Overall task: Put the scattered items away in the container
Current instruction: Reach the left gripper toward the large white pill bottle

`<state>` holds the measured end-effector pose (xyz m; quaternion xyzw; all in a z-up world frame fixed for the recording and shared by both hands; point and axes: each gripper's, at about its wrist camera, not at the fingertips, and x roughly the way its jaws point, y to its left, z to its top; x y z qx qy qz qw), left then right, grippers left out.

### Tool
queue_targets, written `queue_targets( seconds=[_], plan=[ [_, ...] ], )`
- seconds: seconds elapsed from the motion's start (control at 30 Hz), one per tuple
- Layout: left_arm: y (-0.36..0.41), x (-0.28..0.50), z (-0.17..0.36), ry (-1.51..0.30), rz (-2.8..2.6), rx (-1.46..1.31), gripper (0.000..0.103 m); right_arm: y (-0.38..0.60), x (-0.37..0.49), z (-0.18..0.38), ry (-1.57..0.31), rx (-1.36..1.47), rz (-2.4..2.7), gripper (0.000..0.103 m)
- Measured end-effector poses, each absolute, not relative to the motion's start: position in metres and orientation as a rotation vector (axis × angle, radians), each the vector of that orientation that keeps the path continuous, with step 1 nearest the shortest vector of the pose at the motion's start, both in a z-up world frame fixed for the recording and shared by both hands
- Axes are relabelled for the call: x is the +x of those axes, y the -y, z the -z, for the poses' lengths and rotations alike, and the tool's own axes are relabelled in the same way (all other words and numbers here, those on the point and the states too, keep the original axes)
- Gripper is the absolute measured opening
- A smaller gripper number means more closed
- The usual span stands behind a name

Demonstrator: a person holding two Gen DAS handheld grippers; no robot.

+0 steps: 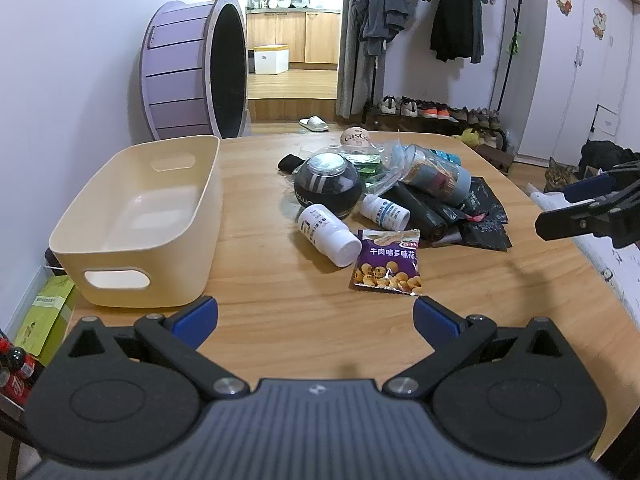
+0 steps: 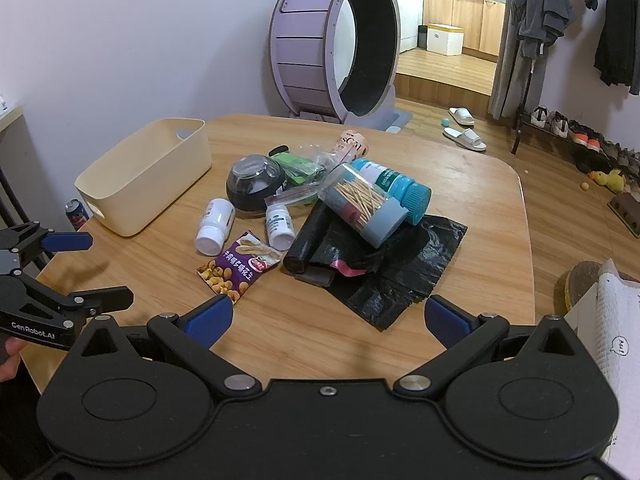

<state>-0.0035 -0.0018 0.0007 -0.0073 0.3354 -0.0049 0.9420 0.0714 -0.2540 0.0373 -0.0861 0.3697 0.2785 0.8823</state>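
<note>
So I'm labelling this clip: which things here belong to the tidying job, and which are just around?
Job: cream bin, snack packet, two white bottles, toothpick jar, black bags.
Around: purple cat wheel, slippers, shoe rack, cat.

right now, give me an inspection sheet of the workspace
surface: wooden table, bare at the near edge
job's things: cream bin empty; pile beside it: two white bottles, snack packet, dark ball, toothpick jar, teal bottle, black bags
clutter: nothing seen
grippers: left gripper and right gripper open, holding nothing
cables: nothing seen
surroundings: purple wheel, coat rack, shoes, cat
</note>
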Motion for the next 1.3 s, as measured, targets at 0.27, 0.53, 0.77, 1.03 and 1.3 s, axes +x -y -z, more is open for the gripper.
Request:
queue_targets(
  seconds=[0.27,0.53,0.77,1.03,1.3],
  plan=[
    [-0.002,-0.004,0.003,-0.652,0.036,-0.04,0.103,0.255,0.073,-0.038,-0.737,-0.163,-0.572,0.103],
    [-0.007,-0.006,0.002,-0.553,0.06,-0.055,0.103,0.261,0.079,-0.033,-0.706,-0.11,-0.573,0.103],
    [-0.008,-0.001,0.012,-0.53,0.118,-0.107,0.087,0.258,0.081,-0.023,-0.662,-0.121,-0.582,0.103],
    [0.01,0.027,0.023,-0.563,0.102,-0.094,0.048,0.265,0.088,-0.019,-0.615,-0.044,-0.602,0.103],
    [0.011,0.043,0.032,-0.552,0.055,-0.097,0.045,0.27,0.09,-0.01,-0.618,0.009,-0.686,0.103]
  ],
)
